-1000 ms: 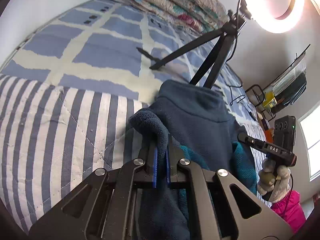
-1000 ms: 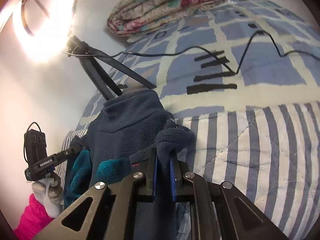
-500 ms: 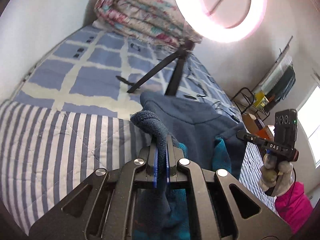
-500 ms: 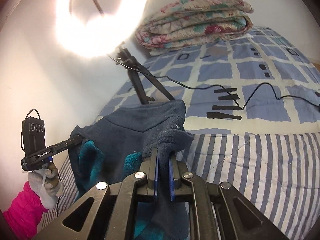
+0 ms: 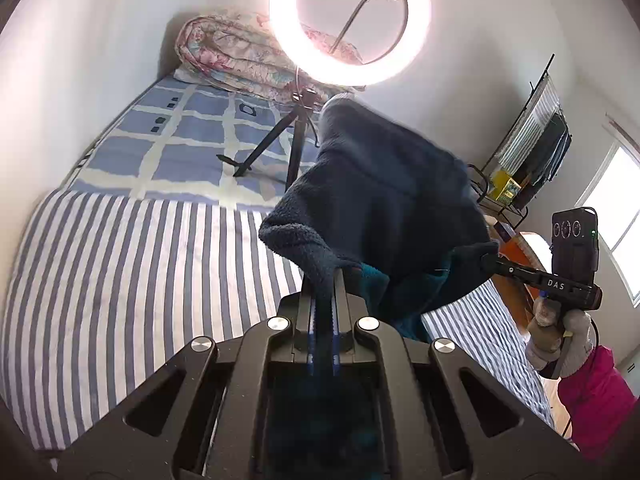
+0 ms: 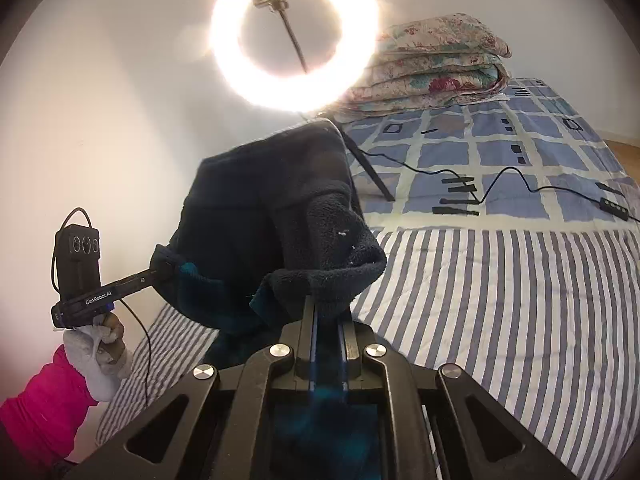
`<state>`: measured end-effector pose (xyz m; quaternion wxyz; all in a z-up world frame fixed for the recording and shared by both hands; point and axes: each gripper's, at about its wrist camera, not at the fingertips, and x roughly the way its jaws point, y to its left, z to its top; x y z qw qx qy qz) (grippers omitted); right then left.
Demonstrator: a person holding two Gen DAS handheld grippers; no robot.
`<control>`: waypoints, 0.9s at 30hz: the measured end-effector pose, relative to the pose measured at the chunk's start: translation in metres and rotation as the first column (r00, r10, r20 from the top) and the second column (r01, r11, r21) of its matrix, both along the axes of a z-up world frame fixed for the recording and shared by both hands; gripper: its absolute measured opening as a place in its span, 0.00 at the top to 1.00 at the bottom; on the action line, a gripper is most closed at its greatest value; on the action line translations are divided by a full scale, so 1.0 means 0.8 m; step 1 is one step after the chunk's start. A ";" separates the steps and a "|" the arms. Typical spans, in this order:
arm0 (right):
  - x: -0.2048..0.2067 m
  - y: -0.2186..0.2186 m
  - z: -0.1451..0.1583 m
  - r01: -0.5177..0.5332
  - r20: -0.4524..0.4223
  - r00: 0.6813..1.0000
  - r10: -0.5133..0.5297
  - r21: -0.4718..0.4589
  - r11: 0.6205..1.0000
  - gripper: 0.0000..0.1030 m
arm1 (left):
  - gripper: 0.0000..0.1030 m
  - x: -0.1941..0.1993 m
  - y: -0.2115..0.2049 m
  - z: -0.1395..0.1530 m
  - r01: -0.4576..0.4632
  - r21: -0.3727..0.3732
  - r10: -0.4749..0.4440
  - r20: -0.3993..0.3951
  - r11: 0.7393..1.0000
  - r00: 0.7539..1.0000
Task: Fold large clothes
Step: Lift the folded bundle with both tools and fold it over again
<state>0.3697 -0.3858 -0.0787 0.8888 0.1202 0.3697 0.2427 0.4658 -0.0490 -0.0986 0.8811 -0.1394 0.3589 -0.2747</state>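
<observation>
Above the striped bedspread (image 5: 132,280) your navy fleece garment (image 5: 384,200) hangs lifted, stretched between both tools. Your left gripper (image 5: 323,292) pinches one fleece edge tight; your right gripper (image 6: 328,312) clamps the other edge likewise.

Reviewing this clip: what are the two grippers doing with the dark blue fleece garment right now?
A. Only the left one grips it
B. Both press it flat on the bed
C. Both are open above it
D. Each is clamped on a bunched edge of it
D: the left gripper and the right gripper each pinch a bunched edge of the fleece garment, which hangs lifted between them.
</observation>
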 end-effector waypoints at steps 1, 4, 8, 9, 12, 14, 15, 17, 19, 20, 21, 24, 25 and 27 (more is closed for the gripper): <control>-0.017 0.001 0.001 -0.001 -0.001 1.000 0.001 0.004 1.000 0.95 | 0.97 -0.012 0.001 0.002 -0.001 0.003 0.001 -0.002 1.000 1.000; -0.052 0.004 0.001 -0.006 -0.008 1.000 0.006 0.005 1.000 0.95 | 0.97 -0.051 0.002 0.002 0.003 0.017 -0.003 -0.013 1.000 1.000; -0.097 0.000 -0.009 -0.004 -0.035 0.999 0.005 0.018 1.000 0.95 | 0.97 -0.100 0.002 -0.006 0.015 0.039 -0.014 -0.035 0.999 0.999; -0.109 -0.002 -0.013 -0.001 -0.043 0.999 0.002 0.023 1.000 0.95 | 0.97 -0.109 0.002 -0.008 0.019 0.046 -0.017 -0.037 0.999 0.999; -0.138 -0.003 -0.024 0.000 -0.062 0.998 0.001 0.015 1.000 0.95 | 0.97 -0.139 0.005 -0.015 0.027 0.070 -0.024 -0.043 0.997 0.999; -0.157 -0.003 -0.034 -0.001 -0.079 0.997 0.001 0.007 1.000 0.95 | 0.97 -0.154 0.007 -0.022 0.033 0.083 -0.029 -0.050 0.996 0.998; -0.166 -0.003 -0.040 -0.001 -0.093 0.996 0.002 0.009 1.000 0.95 | 0.97 -0.161 0.008 -0.027 0.039 0.091 -0.033 -0.059 0.995 0.998; -0.181 -0.001 -0.050 0.000 -0.109 0.994 -0.001 -0.006 1.000 0.95 | 0.97 -0.172 0.009 -0.036 0.050 0.109 -0.042 -0.072 0.993 0.997; -0.195 0.004 -0.061 -0.005 -0.123 0.992 0.000 -0.045 0.999 0.95 | 0.97 -0.185 0.008 -0.047 0.067 0.135 -0.056 -0.083 0.989 0.995; -0.202 0.008 -0.066 -0.009 -0.125 0.992 -0.001 -0.076 0.997 0.95 | 0.97 -0.191 0.006 -0.053 0.079 0.155 -0.066 -0.090 0.985 0.994; -0.208 0.012 -0.070 -0.012 -0.121 0.993 -0.002 -0.115 0.993 0.95 | 0.97 -0.198 0.003 -0.059 0.093 0.179 -0.077 -0.092 0.979 0.993; -0.224 0.023 -0.072 -0.021 -0.083 0.997 0.003 -0.215 0.976 0.95 | 0.97 -0.215 -0.003 -0.071 0.123 0.239 -0.103 -0.096 0.963 0.990; -0.229 0.025 -0.072 -0.026 -0.075 0.997 0.009 -0.237 0.971 0.95 | 0.97 -0.219 -0.003 -0.073 0.129 0.250 -0.107 -0.099 0.960 0.989; -0.239 0.028 -0.071 -0.022 -0.052 0.999 0.007 -0.283 0.959 0.93 | 0.96 -0.228 0.001 -0.074 0.127 0.276 -0.107 -0.088 0.953 0.990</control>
